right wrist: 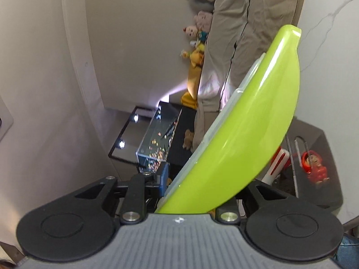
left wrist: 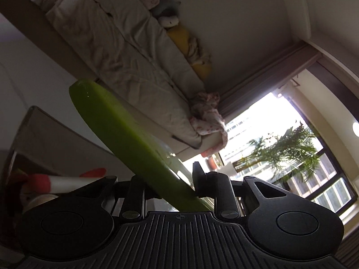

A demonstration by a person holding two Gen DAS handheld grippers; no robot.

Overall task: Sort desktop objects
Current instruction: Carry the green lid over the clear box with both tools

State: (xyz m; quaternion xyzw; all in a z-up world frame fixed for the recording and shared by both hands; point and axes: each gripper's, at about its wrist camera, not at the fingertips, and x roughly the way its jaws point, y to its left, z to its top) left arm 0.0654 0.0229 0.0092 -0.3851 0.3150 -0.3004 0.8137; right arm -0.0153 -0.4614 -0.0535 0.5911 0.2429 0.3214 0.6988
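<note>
Between both grippers, left gripper (left wrist: 179, 186) and right gripper (right wrist: 197, 186) each pinch an end of the green tray (right wrist: 246, 123), whose long axis spans them.

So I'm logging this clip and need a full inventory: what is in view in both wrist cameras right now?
green tray: one, lime green with a clear edge strip, tilted, gripped at both ends
bed: one, pale crumpled sheets, along the wall
soft toys: several, mixed colours, lined up between bed and wall
patterned cloth: one, white with red print, at the bed's end
window: one, bright, palm-like plant in front
glass tank: one, clear, on dark furniture
red figure: one, on a dark shelf
left tongs: black, shut on the tray
right tongs: black, blue pad, shut on the tray
</note>
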